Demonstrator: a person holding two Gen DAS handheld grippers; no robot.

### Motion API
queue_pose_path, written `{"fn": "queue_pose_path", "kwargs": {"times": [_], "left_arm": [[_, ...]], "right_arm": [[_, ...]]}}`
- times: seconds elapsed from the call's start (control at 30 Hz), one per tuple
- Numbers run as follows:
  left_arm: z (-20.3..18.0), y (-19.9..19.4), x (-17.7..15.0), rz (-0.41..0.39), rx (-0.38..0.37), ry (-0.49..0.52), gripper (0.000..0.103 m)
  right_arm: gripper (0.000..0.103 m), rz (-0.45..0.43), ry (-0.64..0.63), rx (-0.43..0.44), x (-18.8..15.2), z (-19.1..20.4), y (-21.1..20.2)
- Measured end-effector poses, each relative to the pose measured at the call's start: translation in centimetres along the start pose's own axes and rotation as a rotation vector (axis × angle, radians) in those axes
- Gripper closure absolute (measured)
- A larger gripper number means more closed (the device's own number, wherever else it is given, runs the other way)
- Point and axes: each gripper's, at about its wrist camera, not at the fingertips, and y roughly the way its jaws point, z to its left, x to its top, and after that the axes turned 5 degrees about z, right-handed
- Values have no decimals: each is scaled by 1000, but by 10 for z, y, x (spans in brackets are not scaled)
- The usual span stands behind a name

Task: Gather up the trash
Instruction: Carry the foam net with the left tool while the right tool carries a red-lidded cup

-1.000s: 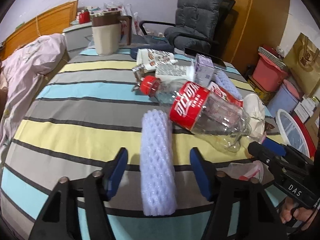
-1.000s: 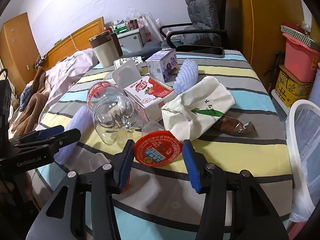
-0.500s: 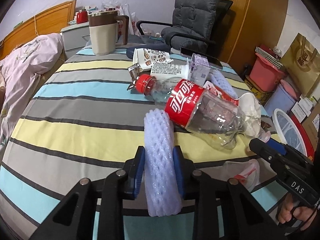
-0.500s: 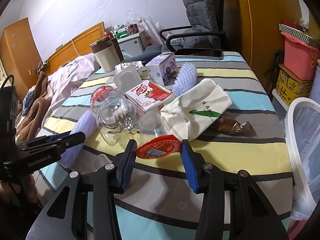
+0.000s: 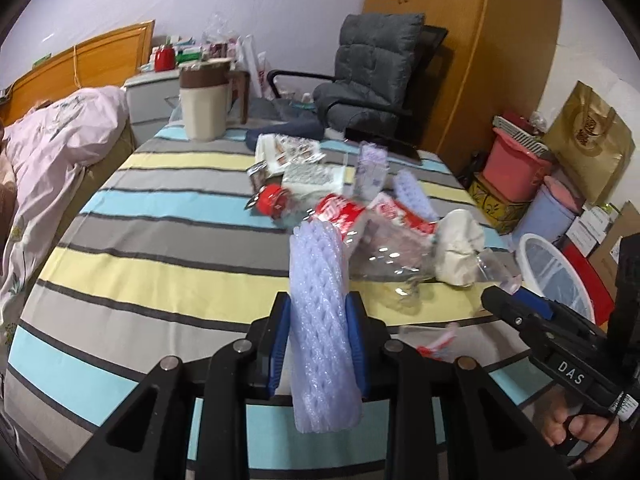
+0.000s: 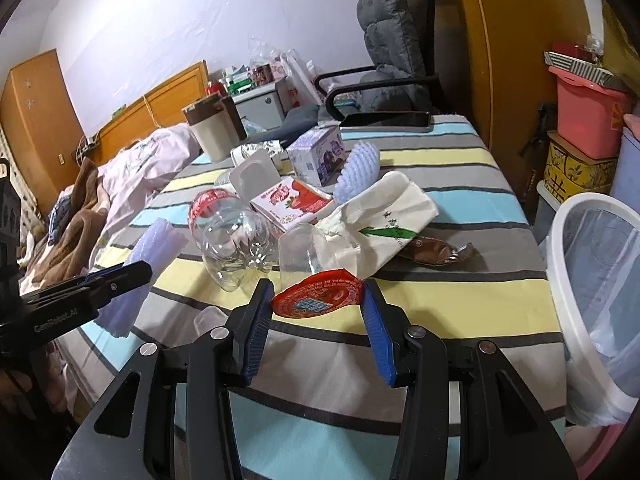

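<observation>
Clutter crowds the middle of the striped table: a clear bottle with a red label lies on its side, a strawberry carton just behind it, a purple carton farther back, a second foam net leaning by it, and a white cloth bag sprawled to the right over a brown wrapper. Far off stand a beige jug and a dark phone at the table's far edge, with a grey chair beyond. A white bin with a clear liner waits at the table's right side. The left gripper is clenched on a pale lilac foam net, a ribbed, mesh-textured sleeve held upright between the blue pads and lifted off the cloth, near the table's near edge and left of the bottle. The right gripper pinches a red lidded cup: its foil lid, printed red with a blue patch, sits tilted between the pads, and the clear cup body points away toward the bag. This cup hangs just in front of the bottle and bag, which stand close behind it.
</observation>
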Motion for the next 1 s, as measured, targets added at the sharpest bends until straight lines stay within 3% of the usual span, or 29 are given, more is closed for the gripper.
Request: {"fn": "queue_pose_path", "kwargs": {"times": [0.47, 1.0], "left_arm": [[-74, -15, 12, -48, -122, 124, 74], [-206, 16, 22, 0, -322, 310, 74]], "right_arm": [[56, -120, 64, -78, 1, -31, -49], [56, -164, 231, -290, -19, -123, -98]]}}
